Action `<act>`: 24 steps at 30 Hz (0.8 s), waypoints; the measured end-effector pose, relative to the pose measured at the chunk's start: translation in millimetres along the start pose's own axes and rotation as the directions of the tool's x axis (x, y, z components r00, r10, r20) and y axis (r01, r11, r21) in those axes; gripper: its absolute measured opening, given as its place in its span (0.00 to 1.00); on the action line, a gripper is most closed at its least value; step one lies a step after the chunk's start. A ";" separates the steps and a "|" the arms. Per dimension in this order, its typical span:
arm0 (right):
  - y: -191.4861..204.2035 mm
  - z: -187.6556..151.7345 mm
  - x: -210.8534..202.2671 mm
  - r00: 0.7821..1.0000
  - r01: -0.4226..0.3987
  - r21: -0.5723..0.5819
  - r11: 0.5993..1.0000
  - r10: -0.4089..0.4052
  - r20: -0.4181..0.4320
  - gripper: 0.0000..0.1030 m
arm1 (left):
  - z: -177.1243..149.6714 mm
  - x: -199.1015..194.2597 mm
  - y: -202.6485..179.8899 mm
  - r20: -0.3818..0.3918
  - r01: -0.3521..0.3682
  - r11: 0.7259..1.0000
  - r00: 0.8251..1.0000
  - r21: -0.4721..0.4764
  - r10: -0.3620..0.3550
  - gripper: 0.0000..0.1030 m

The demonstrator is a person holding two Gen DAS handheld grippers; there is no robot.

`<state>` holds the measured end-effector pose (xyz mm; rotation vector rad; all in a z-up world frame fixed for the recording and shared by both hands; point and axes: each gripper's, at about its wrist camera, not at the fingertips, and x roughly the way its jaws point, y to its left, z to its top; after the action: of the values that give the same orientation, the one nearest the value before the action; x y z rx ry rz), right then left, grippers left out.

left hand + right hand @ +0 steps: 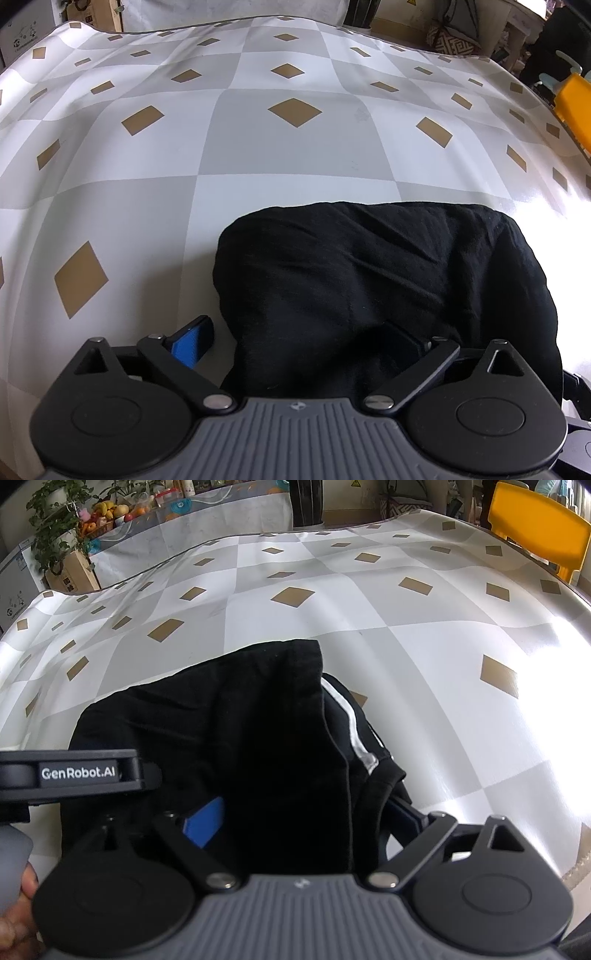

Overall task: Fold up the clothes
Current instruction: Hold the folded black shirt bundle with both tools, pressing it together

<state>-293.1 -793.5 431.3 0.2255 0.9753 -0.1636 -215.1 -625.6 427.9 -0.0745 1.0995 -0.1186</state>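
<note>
Black fabric, one garment (pixel 369 288): folded into a compact bundle, lying on the counter (pixel 258 147) at its near edge, directly under both of your grippers. From the right wrist view the same garment (pixel 236 738) shows a white stripe (pixel 354 723) running along its right-hand layer, with a folded edge standing up toward the far side.

Counter covering: glossy cloth in grey and white checks with tan diamonds; strong glare on its right part.

Left gripper (pixel 295 343): your jaws stand wide and released. The blue pad (pixel 192 343) of one finger sits on the cloth just left of the bundle; the other finger lies over the black fabric, dark and hard to make out. Nothing is pinched.

Right gripper (pixel 303 819): jaws likewise spread and released, the bundle's near edge lying between them, one blue pad (pixel 207 823) over the fabric, the other finger at the garment's right edge.

Also in view: the side of your left gripper's body with white lettering, at the left of the right wrist view; a yellow chair (pixel 535 528) beyond the counter's far right corner; potted plants (pixel 55 520) and fruit (pixel 107 513) at far left.
</note>
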 end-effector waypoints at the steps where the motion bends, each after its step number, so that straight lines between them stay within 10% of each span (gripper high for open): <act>1: 0.1 0.1 0.2 1.000 -0.001 -0.001 1.000 0.001 0.002 0.90 | 0.0 0.4 -0.4 0.001 0.000 1.000 1.000 0.001 0.000 0.97; 10: 2.8 2.6 0.3 0.999 -0.024 -0.018 1.000 0.024 0.022 0.74 | -2.0 -0.1 -8.1 0.018 0.050 0.998 0.999 0.043 -0.051 0.93; 20: 6.4 7.1 -3.5 0.995 -0.098 -0.036 0.994 0.099 0.028 0.27 | 0.4 -8.6 -14.0 0.052 0.101 0.992 0.993 0.074 -0.104 0.34; 24: 4.5 9.3 -7.9 0.993 -0.115 -0.029 0.993 0.116 0.035 0.20 | 0.3 -14.2 -12.8 0.070 0.088 0.993 0.993 0.074 -0.093 0.26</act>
<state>-288.9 -791.3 443.4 0.2526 0.9251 -0.0486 -222.0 -636.4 442.2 -0.0653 1.0176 -0.2343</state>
